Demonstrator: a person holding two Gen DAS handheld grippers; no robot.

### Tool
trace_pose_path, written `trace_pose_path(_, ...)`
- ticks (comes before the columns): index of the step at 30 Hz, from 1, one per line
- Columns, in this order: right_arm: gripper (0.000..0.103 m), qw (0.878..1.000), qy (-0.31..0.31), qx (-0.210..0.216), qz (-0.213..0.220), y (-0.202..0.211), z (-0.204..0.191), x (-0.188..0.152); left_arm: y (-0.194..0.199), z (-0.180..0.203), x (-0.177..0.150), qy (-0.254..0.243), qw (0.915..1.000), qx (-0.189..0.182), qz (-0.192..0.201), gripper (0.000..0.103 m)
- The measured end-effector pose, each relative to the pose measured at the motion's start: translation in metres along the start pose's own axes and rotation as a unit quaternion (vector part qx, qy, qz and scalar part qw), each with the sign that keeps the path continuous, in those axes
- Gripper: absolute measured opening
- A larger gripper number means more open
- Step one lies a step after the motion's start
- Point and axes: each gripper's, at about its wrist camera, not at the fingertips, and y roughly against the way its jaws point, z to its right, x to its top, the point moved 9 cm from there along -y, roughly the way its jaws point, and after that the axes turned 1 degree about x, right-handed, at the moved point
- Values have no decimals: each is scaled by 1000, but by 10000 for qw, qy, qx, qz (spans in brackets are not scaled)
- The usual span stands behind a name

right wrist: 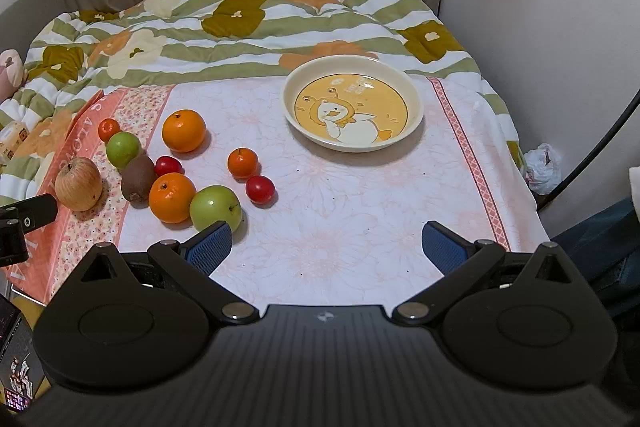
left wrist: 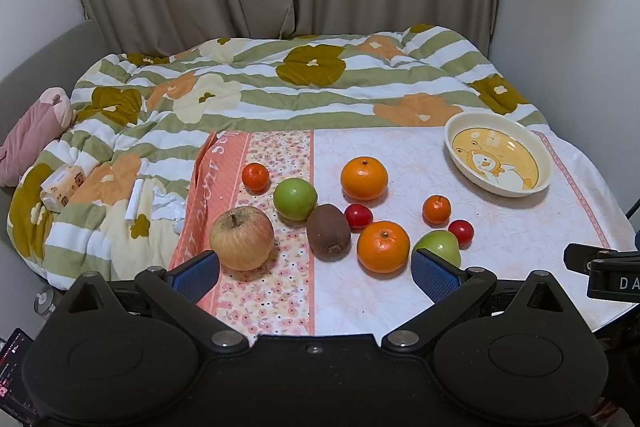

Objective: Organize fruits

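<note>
Several fruits lie loose on the cloth-covered table (right wrist: 340,211): a yellow-red apple (left wrist: 241,238), a kiwi (left wrist: 328,232), two green apples (left wrist: 295,198) (right wrist: 216,207), two big oranges (left wrist: 364,178) (left wrist: 383,246), small tangerines (left wrist: 255,176) (left wrist: 436,209) and red cherry tomatoes (left wrist: 358,215) (left wrist: 461,231). A cream bowl (right wrist: 353,107) with a duck picture stands empty at the far right. My left gripper (left wrist: 316,273) hangs open just in front of the fruit, holding nothing. My right gripper (right wrist: 326,247) is open over bare cloth, right of the fruit and nearer than the bowl.
A flowered quilt (left wrist: 280,83) covers the bed behind the table, with a tissue pack (left wrist: 64,185) and a pink pillow (left wrist: 32,135) at its left. Curtains and walls close the back. A white bag (right wrist: 542,163) lies beyond the table's right edge.
</note>
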Motion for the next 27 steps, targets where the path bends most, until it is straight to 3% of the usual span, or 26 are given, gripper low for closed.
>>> trace_pose_path(27,103,9999,35,95,-25,-8,-8,-5,-6,-2,1,16,9999,103,-49,103)
